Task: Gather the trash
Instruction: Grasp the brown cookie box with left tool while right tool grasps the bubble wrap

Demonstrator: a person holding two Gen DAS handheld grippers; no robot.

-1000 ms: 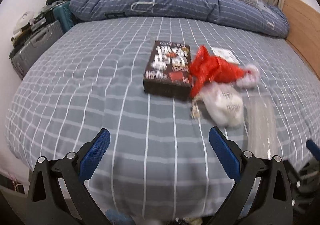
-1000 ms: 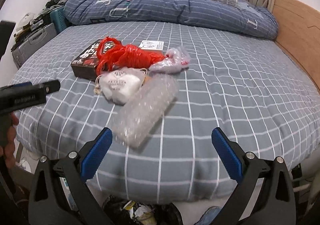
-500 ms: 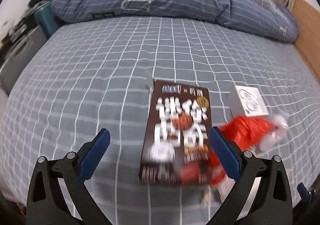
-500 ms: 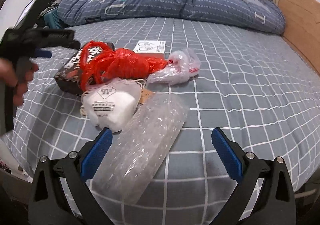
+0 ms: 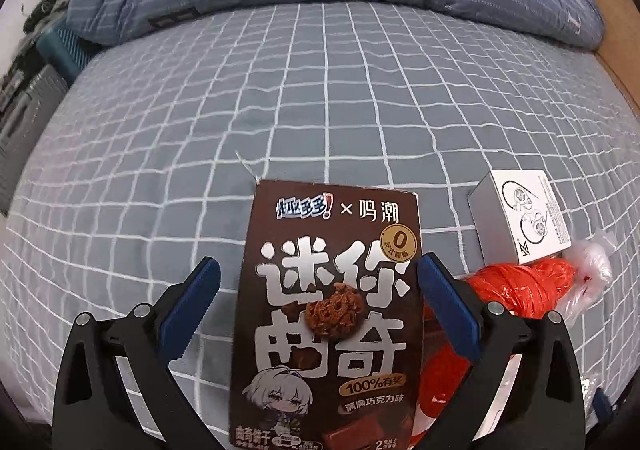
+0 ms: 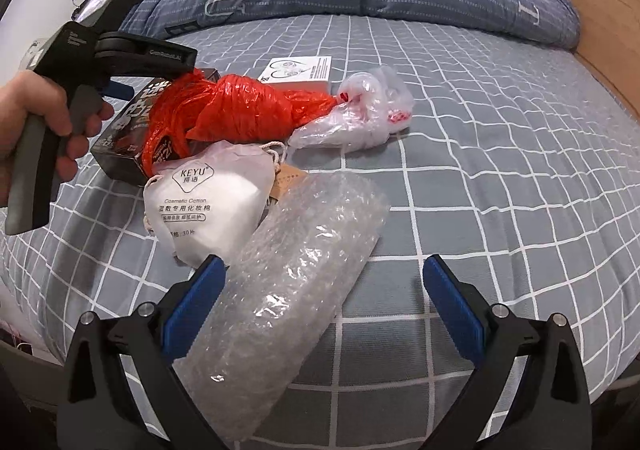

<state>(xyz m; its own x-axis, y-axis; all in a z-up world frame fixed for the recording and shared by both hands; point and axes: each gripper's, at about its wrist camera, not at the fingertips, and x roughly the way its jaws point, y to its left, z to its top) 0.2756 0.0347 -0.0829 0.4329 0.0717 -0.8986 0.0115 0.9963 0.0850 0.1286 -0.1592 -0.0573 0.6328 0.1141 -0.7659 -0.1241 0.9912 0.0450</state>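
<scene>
Trash all on bed (image 5: 320,97), nothing collected yet; no bin in sight.

Left wrist: left gripper (image 5: 318,282) jaws wide, straddling brown cookie box (image 5: 332,314) (not clamped). White earphone box (image 5: 520,221), red bag (image 5: 520,286) just beside.

Right wrist: right gripper (image 6: 320,286) jaws wide over bubble wrap (image 6: 296,290). Only here: cotton-pad pouch (image 6: 208,205), clear bag (image 6: 360,113), hand (image 6: 44,109) holding left gripper.
</scene>
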